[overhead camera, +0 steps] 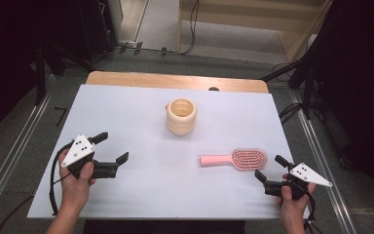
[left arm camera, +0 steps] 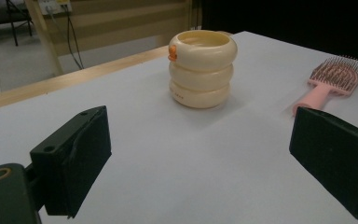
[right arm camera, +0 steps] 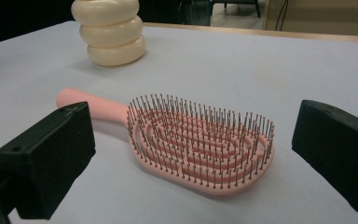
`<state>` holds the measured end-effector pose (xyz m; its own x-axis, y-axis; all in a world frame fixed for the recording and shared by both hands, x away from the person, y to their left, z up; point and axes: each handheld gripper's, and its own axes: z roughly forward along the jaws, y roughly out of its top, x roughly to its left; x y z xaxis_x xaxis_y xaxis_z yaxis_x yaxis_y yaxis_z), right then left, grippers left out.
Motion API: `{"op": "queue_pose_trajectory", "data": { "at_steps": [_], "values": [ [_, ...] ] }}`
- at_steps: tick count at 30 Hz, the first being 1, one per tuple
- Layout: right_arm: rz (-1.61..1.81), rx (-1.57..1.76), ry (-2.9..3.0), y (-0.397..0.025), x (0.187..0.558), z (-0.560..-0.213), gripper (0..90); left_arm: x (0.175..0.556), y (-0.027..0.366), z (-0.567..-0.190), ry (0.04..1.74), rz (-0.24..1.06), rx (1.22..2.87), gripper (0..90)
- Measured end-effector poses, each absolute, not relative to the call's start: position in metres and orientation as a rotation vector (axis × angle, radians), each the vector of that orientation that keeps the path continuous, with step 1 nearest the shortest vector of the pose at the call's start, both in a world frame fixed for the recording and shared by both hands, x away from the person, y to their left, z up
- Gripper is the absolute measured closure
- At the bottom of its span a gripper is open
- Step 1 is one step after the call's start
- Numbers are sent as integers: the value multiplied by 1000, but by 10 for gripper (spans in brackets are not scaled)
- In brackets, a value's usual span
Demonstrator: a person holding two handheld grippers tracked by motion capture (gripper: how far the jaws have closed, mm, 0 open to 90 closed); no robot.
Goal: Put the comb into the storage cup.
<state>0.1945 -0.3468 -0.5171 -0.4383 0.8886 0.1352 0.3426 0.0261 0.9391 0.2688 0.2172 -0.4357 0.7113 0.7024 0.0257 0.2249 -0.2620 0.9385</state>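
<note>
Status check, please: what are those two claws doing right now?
Both hand-held grippers open, left, right. Brush flat, bristles up, untouched. Cup upright, apart. Nothing in the way.

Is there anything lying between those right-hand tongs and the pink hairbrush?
Nothing visible. The right tongs are open and face the pink hairbrush, which lies bristles up on the white table, with bare surface between. The cream cup stands farther back, out of the way.
</note>
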Motion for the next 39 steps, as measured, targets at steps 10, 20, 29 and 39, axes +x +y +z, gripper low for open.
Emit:
{"op": "queue_pose_trajectory", "data": {
  "at_steps": [10,20,29,39],
  "values": [
    [1437,1241,1819,-347,195,-517,0,279,185,-429,674,502,1855,58],
    [1453,1236,1828,-348,195,-518,0,289,155,-432,635,454,1890,58],
    [1439,1219,1846,-345,196,-518,0,296,132,-434,596,423,1922,61],
    [1438,1217,1850,-345,196,-518,0,301,100,-428,539,388,1954,61]
  ]
}}
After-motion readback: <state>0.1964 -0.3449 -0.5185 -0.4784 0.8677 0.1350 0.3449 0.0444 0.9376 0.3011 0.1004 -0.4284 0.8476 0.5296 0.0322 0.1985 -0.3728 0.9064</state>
